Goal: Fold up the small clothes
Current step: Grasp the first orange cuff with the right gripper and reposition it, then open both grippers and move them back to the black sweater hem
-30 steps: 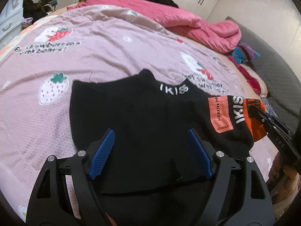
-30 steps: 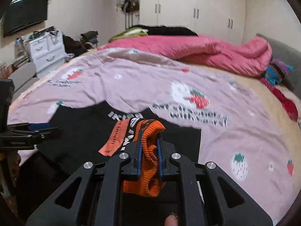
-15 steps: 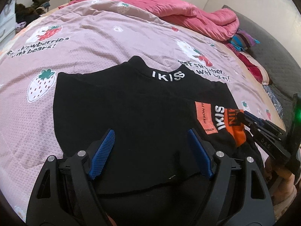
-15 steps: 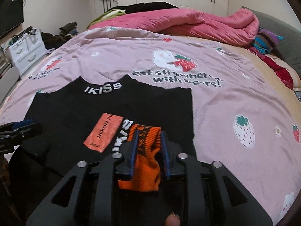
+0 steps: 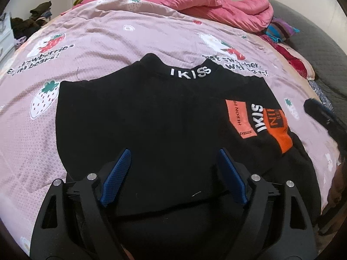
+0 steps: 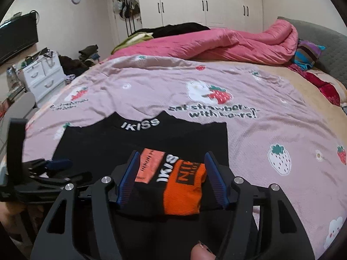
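A small black top (image 5: 151, 112) with "IKISS" on its collar lies flat on the bed. Its right sleeve is folded in over the body, showing the orange cuff (image 5: 279, 130) and a salmon patch. In the right wrist view the cuff (image 6: 184, 190) lies between the blue pads of my right gripper (image 6: 171, 155). Those jaws are opening and the pads stand clear of the cloth. My left gripper (image 5: 173, 151) hovers over the top's lower hem, its jaws wide and still spreading a little, with nothing between them. Each gripper also shows at the edge of the other's view: right gripper (image 5: 318, 112), left gripper (image 6: 58, 164).
The top rests on a pink strawberry-print bedcover (image 5: 108, 43). A bunched pink quilt (image 6: 216, 41) and dark clothes lie at the far end. A grey headboard (image 5: 314, 43) runs along the right. White drawers (image 6: 41, 73) stand left of the bed.
My right gripper's jaws have spread off the orange cuff, and the sleeve now lies flat on the top's body. The left gripper has drifted slightly lower over the hem.
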